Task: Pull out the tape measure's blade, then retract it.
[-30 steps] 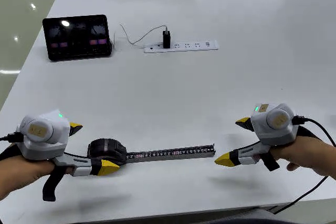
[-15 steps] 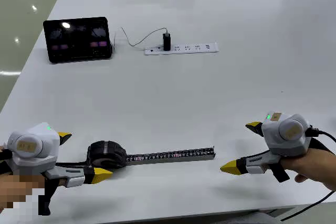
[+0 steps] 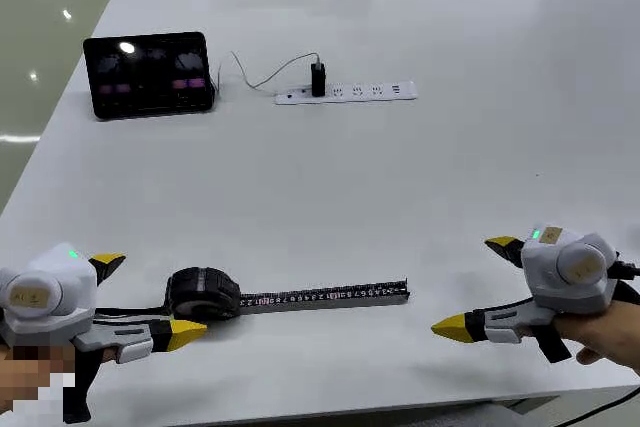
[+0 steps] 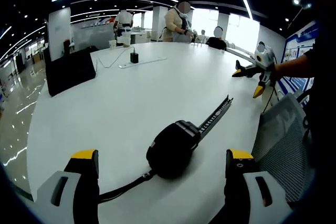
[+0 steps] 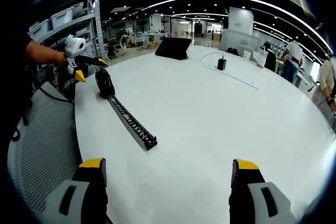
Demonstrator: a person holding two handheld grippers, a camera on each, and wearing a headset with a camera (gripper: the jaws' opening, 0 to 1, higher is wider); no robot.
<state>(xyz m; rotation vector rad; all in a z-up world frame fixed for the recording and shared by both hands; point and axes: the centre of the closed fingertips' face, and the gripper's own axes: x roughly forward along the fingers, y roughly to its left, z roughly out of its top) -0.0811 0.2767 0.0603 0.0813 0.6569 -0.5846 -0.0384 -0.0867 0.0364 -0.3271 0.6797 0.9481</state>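
Two withdrawn: left hand-held gripper [image 3: 147, 295], right hand-held gripper [image 3: 475, 285]; jaws apart.
Tape measure [image 3: 203, 293]: released; blade [image 3: 325, 296] out, retraction pending.

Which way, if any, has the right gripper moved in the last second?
Yes. The right gripper has drawn back from the blade tip, rightward and toward the person, so the gap between them in the head view is wider.

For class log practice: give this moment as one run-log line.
left gripper open | right gripper open | tape measure ungripped on table | blade extended
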